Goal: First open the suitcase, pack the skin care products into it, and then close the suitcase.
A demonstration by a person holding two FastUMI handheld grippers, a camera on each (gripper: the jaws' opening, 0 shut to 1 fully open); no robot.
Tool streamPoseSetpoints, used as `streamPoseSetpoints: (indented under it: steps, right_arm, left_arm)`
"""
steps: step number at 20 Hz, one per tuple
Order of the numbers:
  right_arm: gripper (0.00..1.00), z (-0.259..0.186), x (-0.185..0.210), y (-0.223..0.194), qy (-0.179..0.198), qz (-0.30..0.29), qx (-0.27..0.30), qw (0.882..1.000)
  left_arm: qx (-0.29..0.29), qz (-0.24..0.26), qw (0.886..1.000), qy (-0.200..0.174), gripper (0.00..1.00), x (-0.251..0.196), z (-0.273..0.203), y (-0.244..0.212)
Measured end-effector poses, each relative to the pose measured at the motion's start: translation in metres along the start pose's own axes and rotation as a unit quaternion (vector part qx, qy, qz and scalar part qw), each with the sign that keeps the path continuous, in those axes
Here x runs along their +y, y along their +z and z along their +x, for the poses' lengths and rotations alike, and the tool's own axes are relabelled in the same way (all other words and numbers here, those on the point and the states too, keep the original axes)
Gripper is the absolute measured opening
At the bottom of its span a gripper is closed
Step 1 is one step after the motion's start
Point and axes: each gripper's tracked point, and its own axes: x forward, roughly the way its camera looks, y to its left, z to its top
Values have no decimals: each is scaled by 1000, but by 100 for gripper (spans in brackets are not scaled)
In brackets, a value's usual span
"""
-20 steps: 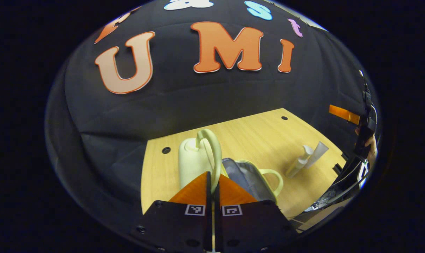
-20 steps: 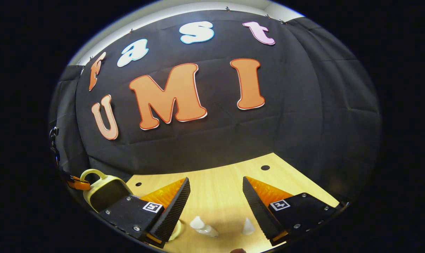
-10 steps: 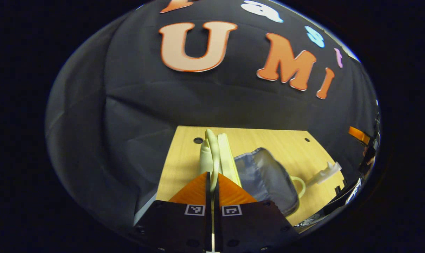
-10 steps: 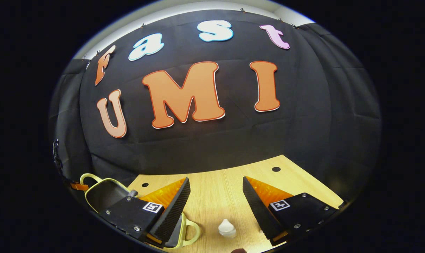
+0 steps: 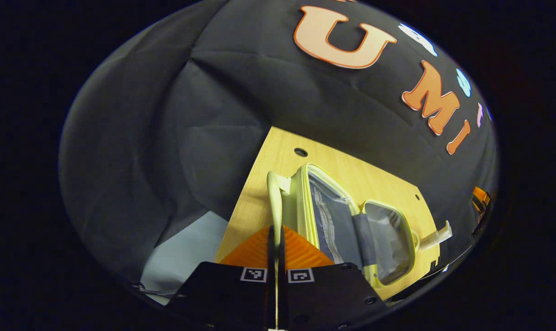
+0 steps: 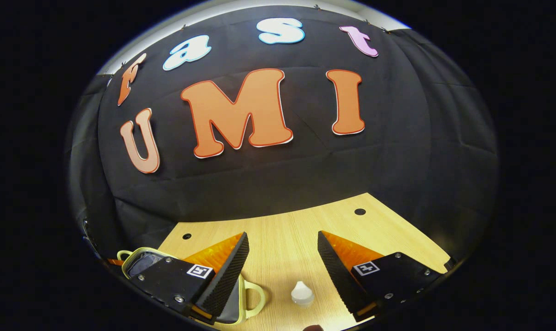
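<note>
- Since a second ago the suitcase (image 5: 351, 220) has swung from nearly upright and half shut to lying spread open on the desk (image 5: 268, 184), and the left gripper view has tilted so the booth wall leans toward the upper right.
- Left gripper view, bottom centre: the left gripper (image 5: 276, 239) has its jaws pressed narrow on the pale handle (image 5: 273, 197) of the suitcase lid, which stands on edge just above them.
- To the right of the handle, the grey lining of both halves faces up, the far half with its own loop handle reaching the lower right of the frame.
- At the right edge, just beyond the suitcase, a white skin care bottle (image 5: 436, 236) lies on the desk.
- Right gripper view, lower left: part of the open suitcase (image 6: 140, 259) shows behind the near finger, its loop handle poking out.
- Bottom centre: the right gripper (image 6: 282, 257) hovers over the desk with jaws wide, holding nothing.
- Between the fingers, low in the frame, a small white-capped bottle (image 6: 301, 293) stands on the wood.
</note>
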Motion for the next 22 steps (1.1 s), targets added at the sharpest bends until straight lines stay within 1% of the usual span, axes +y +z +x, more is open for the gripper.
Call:
streamPoseSetpoints:
  steps: [4,6,7,8,9,10,11,12,13,14,16,17,18,20,22]
  right_arm:
    - [95,7,2,-10,-8,-2,17,1000]
    - [95,7,0,-12,-16,-3,20,1000]
    - [95,8,-2,-14,-20,-2,23,1000]
    - [95,8,-2,-16,-20,-1,25,999]
    - [95,7,-4,-17,-22,0,27,999]
    - [95,5,-6,-19,-24,0,28,999]
    - [95,4,-9,-20,-27,0,28,999]
    - [95,2,-13,-21,-30,-2,28,999]
    - [95,1,-16,-21,-34,-3,28,999]
    - [95,-2,-19,-23,-36,-5,27,999]
    - [95,-6,-25,-22,-36,-6,23,999]
    - [95,-7,-29,-21,-38,-7,22,999]
    - [95,-8,-33,-22,-41,-8,20,999]
    - [95,-8,-45,-21,-42,-6,17,999]
    - [95,-9,-55,-21,-37,-1,16,999]
  left_arm:
    - [31,-20,999,-4,2,23,26,-29]
    - [46,-19,999,5,2,32,35,-42]
    - [53,-14,998,13,6,35,38,-46]
    - [63,-11,998,19,7,37,40,-50]
    - [65,-3,997,32,11,43,40,-51]
    - [66,-1,997,31,18,44,41,-51]
    - [62,3,997,36,20,47,46,-49]
    - [58,10,997,48,19,52,44,-47]
    - [55,17,997,58,35,56,42,-44]
    - [50,27,996,74,36,61,38,-40]
    - [35,42,994,98,78,66,29,-29]
    - [30,44,993,103,99,59,25,-25]
    - [20,49,993,107,96,51,18,-18]
    - [-12,64,991,118,96,31,-1,4]
    - [-53,80,988,122,96,-5,-23,31]
